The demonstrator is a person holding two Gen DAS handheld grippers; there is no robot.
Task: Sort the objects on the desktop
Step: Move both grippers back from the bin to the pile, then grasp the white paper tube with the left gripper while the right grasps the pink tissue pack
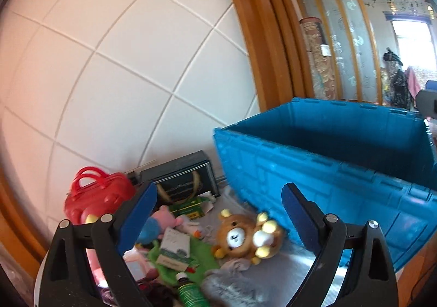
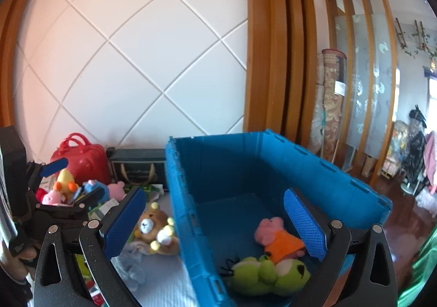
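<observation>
The big blue box stands on the surface, right of the toy pile. Inside it lie a pink pig toy in an orange dress and a green frog toy, touching each other. The red bag sits by the wall. A brown bear toy lies just beside the box. The left hand-held gripper is wide open and holds nothing. The right hand-held gripper is wide open over the box, holding nothing.
</observation>
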